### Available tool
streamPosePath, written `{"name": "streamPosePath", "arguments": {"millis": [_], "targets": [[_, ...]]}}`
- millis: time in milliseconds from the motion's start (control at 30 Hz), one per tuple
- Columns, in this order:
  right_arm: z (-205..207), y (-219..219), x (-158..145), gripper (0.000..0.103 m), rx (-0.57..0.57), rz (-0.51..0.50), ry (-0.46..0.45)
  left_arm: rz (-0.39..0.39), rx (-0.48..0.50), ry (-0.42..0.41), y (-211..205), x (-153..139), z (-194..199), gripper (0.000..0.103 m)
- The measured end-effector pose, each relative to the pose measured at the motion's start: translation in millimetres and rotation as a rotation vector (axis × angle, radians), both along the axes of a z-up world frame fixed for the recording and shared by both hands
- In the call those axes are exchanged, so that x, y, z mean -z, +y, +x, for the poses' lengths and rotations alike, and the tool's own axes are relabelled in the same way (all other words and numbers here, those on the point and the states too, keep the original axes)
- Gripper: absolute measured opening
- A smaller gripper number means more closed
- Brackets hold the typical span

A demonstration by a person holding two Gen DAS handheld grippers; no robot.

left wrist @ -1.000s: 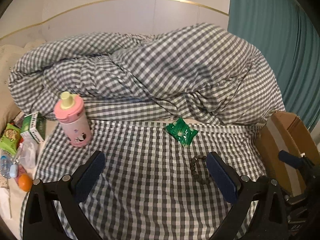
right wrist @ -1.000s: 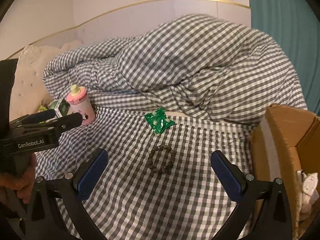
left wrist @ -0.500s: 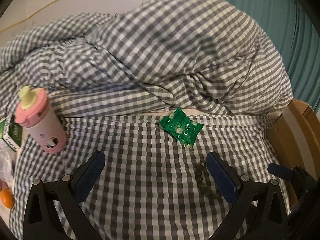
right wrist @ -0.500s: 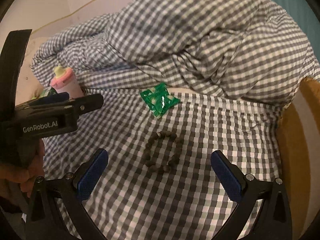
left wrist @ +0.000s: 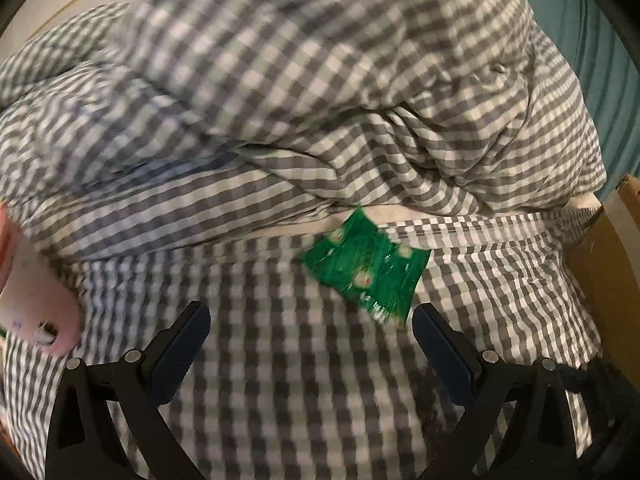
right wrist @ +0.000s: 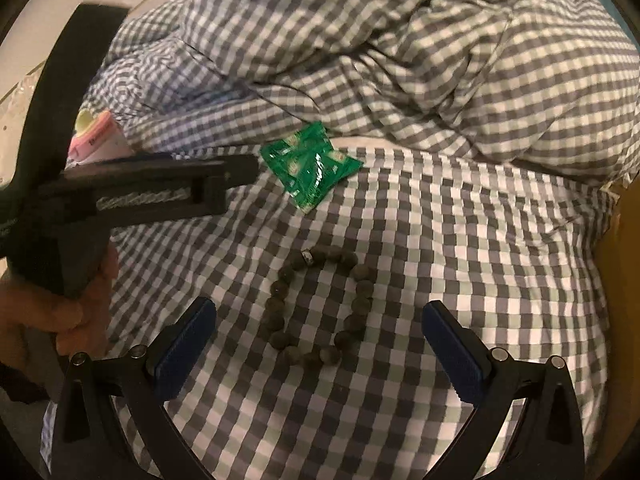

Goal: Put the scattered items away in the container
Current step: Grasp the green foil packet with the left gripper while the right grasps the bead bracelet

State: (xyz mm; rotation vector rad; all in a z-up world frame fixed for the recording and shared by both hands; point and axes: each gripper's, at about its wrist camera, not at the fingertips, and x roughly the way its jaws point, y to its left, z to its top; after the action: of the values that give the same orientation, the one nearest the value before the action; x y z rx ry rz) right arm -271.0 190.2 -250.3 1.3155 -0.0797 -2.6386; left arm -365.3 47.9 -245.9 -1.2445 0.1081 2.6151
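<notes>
A green snack packet (left wrist: 366,266) lies flat on the checked bedsheet, just ahead of my open left gripper (left wrist: 310,332) and slightly to its right. It also shows in the right wrist view (right wrist: 310,168). A dark bead bracelet (right wrist: 320,306) lies on the sheet between the fingers of my open right gripper (right wrist: 320,334). A pink bottle (left wrist: 28,304) stands at the left edge, also seen in the right wrist view (right wrist: 98,140). The cardboard box (left wrist: 608,264) sits at the right edge. The left gripper's body (right wrist: 136,194) reaches in from the left toward the packet.
A bunched checked duvet (left wrist: 320,100) rises behind the items and fills the back of both views. A teal curtain (left wrist: 600,48) hangs at the far right. The box edge (right wrist: 624,280) borders the sheet on the right.
Both grippers have moved forward and down. The left one has closed in on the green packet, the right one on the bracelet. Both stay open and empty.
</notes>
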Motion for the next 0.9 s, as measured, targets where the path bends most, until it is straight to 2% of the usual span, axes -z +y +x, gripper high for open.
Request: {"name": "streamPosePath", "arguments": {"millis": [233, 400, 467, 567, 633, 667, 733, 767, 833, 900], "targets": [[-8.1, 1.7, 18.7, 0.102, 0.020, -0.014, -0.040, 0.013, 0.061, -0.029, 24.7, 20.1, -28.7, 0.103], [-11.8, -0.7, 24.7, 0.102, 0.018, 0.006, -0.042, 0.021, 0.075, -0.086, 31.2, 40.2, -44.4, 0.103], [-13.1, -1.6, 25.7, 0.101, 0.022, 0.014, -0.040, 0.029, 0.081, -0.088, 31.9, 45.4, -44.2, 0.099], [-15.3, -3.1, 25.9, 0.096, 0.032, 0.033, -0.035, 0.016, 0.089, -0.064, 34.2, 47.4, -40.9, 0.088], [-15.9, -3.1, 25.6, 0.090, 0.041, 0.042, -0.029, 0.015, 0.094, -0.051, 35.2, 46.4, -39.0, 0.070], [-16.3, -2.8, 25.3, 0.089, 0.044, 0.044, -0.027, 0.015, 0.093, -0.045, 35.2, 45.6, -38.0, 0.064], [-18.3, -1.7, 24.5, 0.078, 0.050, 0.047, -0.022, 0.026, 0.088, -0.038, 33.6, 43.9, -36.3, 0.041], [-18.7, -1.0, 23.8, 0.075, 0.051, 0.050, -0.020, 0.034, 0.084, -0.038, 32.3, 42.8, -35.5, 0.037], [-19.6, 1.3, 22.2, 0.060, 0.055, 0.051, -0.018, 0.048, 0.079, -0.034, 29.9, 39.3, -32.4, 0.025], [-21.4, 5.5, 20.5, 0.051, 0.060, 0.041, -0.019, 0.047, 0.068, -0.016, 28.1, 32.8, -27.0, 0.021]]}}
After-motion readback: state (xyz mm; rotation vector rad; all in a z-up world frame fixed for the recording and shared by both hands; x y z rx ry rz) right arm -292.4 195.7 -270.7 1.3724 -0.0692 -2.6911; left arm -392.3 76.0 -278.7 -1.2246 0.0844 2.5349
